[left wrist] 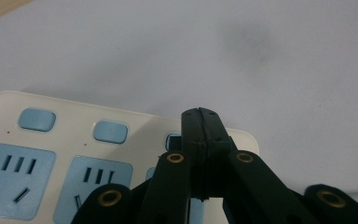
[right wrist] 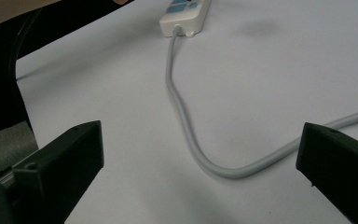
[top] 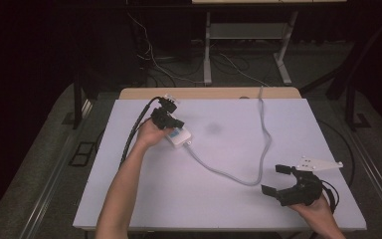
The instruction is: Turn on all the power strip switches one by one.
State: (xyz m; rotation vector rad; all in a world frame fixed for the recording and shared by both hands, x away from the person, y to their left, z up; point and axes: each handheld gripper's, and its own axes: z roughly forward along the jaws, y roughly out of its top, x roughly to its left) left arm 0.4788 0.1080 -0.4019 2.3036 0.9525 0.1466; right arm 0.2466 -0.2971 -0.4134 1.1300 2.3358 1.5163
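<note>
We see a rigid, light power strip (top: pixel 179 135) at the counter's (top: pixel 219 199) left, our clenched left claw (left wrist: pixel 199 114) over its switch; right claw (top: pixel 277 179) released; its stiff cable (right wrist: pixel 186 126) drags, so grip the casing.

So the power strip (top: pixel 179 135) sits on the bench (top: pixel 219 209) toward the far left, and my left gripper (top: pixel 168 119) is right over it, jaws pressed together above the end of its row of switches. The strip's cable (top: pixel 229 175) leaves its near end, runs right across the middle of the bench, bends just in front of my right gripper (top: pixel 277 183), then heads away to the far edge. My right gripper hangs at the near right corner, well apart from the strip, jaws either side of that bend.
</note>
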